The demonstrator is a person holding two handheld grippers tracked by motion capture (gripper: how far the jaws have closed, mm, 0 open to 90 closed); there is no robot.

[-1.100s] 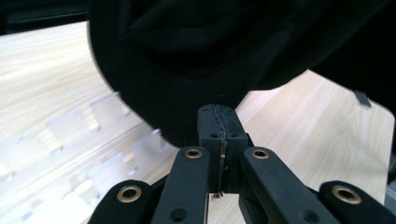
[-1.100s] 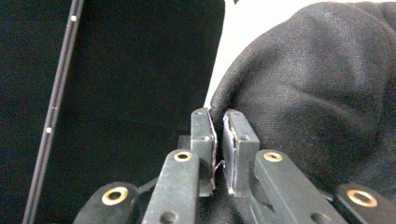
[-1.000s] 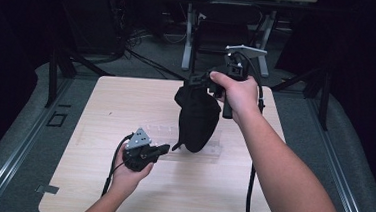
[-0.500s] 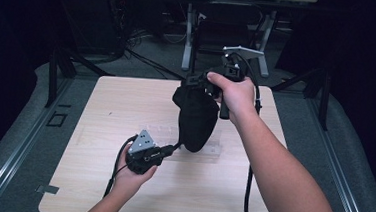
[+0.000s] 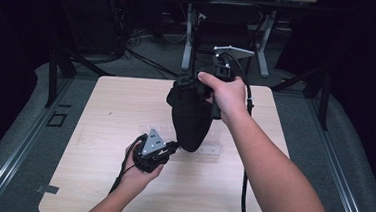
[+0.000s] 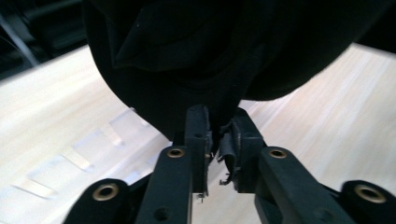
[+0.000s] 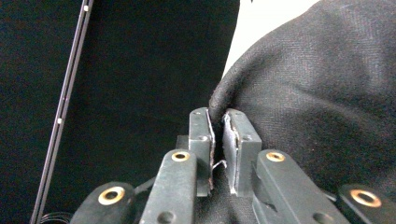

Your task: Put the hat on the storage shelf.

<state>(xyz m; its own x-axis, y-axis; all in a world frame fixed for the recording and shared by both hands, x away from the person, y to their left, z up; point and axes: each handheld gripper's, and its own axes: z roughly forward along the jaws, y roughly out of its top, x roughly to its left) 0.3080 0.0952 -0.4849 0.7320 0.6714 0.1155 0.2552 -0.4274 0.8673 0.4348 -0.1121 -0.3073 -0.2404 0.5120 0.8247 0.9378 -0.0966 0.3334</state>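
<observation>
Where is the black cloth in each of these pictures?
High view: black cloth hangs mid-picture above the table.
Left gripper view: cloth across the top, its edge between the jaws.
Right gripper view: cloth at right, edge between the jaws.
Shared landmark: the cloth's pinched edges.

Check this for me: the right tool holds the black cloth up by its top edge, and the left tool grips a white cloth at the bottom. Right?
Not quite. The left tool grips the same black cloth at its bottom tip, as the left gripper view shows. The right tool does hold its top edge.

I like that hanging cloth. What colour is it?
The cloth is plain black, clearest in the high view.
</observation>
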